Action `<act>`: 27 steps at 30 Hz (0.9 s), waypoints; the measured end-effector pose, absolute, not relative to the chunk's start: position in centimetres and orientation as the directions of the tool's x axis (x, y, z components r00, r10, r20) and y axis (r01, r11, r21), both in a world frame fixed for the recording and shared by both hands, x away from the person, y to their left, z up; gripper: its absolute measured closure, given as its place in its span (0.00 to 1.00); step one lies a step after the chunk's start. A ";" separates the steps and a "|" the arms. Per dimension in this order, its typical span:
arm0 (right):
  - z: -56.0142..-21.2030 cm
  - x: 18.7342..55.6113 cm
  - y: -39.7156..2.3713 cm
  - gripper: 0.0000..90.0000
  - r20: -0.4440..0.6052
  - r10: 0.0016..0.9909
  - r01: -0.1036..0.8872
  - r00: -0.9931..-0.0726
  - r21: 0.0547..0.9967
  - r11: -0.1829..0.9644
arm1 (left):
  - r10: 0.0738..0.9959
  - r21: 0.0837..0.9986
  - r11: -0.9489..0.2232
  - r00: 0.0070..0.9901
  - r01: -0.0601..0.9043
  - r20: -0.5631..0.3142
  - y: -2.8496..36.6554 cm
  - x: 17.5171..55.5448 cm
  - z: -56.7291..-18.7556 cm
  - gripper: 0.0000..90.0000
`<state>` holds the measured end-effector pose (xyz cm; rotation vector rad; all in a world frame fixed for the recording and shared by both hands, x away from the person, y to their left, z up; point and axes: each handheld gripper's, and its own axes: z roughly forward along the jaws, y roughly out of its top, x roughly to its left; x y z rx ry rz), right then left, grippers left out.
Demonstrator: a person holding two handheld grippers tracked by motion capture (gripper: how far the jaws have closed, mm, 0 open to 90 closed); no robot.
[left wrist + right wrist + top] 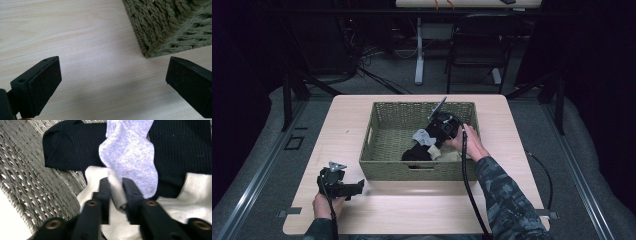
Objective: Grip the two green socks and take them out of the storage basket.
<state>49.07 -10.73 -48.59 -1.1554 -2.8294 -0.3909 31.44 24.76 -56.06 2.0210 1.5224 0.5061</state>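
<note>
A woven basket (382, 155) in the middle of the table holds a heap of socks. My right gripper (432, 143) reaches down into it. In the right gripper view my right gripper (115, 182) is shut on a raised fold of a cream sock (195, 192). A light grey sock (130, 155) lies over a black sock (72, 147) just beyond the tips. My left gripper (356, 186) rests on the table near the basket's front left corner, open, with bare wood between its pads (42, 85).
The basket corner (170, 25) stands just ahead and to the right of the left jaws. The wooden table (422, 205) has free room in front of the basket and to its left. A chair (477, 45) and a table leg stand beyond the far edge.
</note>
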 end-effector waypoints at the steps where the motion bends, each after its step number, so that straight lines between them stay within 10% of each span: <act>1: -48.5 49.0 -10.8 0.91 0.154 0.679 0.696 -0.718 0.205 0.689 | 0.958 0.630 -0.204 0.286 0.750 -0.030 24.7 31.4 -56.1 0.00; 27: -42.2 48.9 -10.0 0.92 0.154 0.652 0.669 -0.743 0.202 0.715 | 0.954 0.627 -0.206 0.296 0.751 -0.041 24.8 31.5 -56.1 0.00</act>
